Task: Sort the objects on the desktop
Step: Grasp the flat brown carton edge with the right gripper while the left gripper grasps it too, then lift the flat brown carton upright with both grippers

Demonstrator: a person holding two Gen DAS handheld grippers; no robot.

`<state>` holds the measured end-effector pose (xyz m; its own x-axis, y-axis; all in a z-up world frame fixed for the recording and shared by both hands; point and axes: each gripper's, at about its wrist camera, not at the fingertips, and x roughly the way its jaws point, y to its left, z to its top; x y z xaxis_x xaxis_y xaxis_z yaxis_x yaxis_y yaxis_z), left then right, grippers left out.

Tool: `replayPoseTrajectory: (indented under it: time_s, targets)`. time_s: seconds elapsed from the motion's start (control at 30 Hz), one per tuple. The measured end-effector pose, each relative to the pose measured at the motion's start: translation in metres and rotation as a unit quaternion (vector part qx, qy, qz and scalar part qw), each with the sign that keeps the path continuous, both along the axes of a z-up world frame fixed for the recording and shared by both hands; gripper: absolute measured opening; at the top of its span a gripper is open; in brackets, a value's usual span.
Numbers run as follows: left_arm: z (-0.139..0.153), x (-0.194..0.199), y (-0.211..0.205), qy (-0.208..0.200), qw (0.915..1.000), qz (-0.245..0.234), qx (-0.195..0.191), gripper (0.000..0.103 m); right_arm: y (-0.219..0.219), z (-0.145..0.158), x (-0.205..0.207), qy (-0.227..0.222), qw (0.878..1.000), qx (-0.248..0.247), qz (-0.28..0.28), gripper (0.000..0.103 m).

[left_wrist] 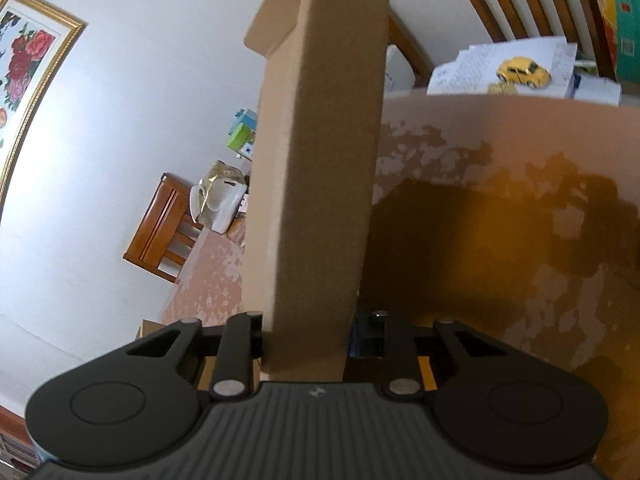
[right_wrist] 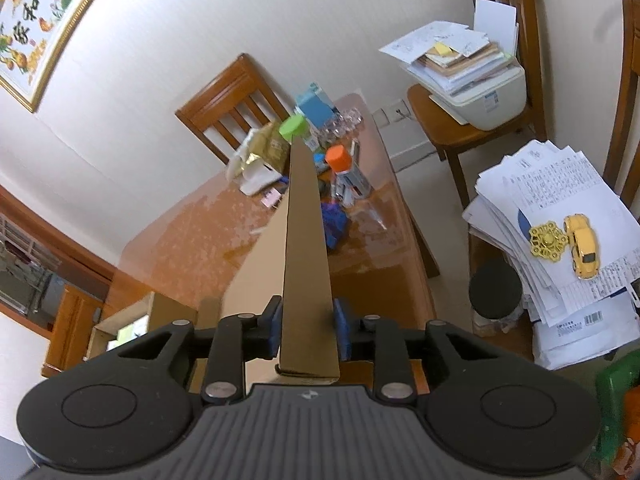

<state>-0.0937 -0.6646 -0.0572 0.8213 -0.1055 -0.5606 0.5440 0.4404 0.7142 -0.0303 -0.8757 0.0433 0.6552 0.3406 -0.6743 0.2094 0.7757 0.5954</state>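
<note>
White walls (right_wrist: 168, 52), gilt-framed picture (right_wrist: 44, 20), wooden chairs (right_wrist: 228, 108) around a glossy orange table (right_wrist: 192, 236).

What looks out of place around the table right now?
A yellow toy car and gold ornament sit atop a sliding paper stack beside the table, not on it. Both grippers clamp cardboard flaps.

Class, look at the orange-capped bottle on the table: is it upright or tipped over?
Upright: the orange-capped bottle stands on the table, cap on top.

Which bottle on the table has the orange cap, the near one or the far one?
The nearer bottle, right of the cardboard flap. The bottle behind it has a green cap.
</note>
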Motion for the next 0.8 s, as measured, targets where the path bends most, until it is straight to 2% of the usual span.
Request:
replayPoseTrajectory:
  time_s: [0.33, 0.4, 0.43, 0.47, 0.63, 0.8]
  targets:
    - [0.014, 0.009, 0.0, 0.01, 0.9988, 0.011, -0.046, 0.027, -0.008, 0.012, -0.009, -0.021, 0.999, 0.031, -0.013, 0.033]
    - [0.017, 0.009, 0.001, 0.01, 0.9986, 0.014, -0.051, 0.027, -0.013, 0.009, -0.012, -0.025, 0.998, 0.058, -0.024, 0.047]
    - [0.019, 0.01, 0.002, 0.01, 0.9984, 0.015, -0.053, 0.027, -0.016, 0.007, -0.013, -0.024, 0.997, 0.073, -0.032, 0.063]
    - [0.021, 0.01, 0.003, 0.009, 0.9983, 0.017, -0.056, 0.027, -0.018, 0.003, -0.015, -0.02, 0.995, 0.085, -0.042, 0.074]
    - [0.026, 0.01, 0.005, 0.008, 0.9978, 0.021, -0.063, 0.027, -0.014, -0.02, -0.023, -0.009, 0.987, 0.146, -0.059, 0.075]
    - [0.029, 0.01, 0.002, 0.003, 0.9974, 0.021, -0.068, 0.027, 0.008, -0.027, -0.019, -0.017, 0.988, 0.142, -0.057, 0.075]
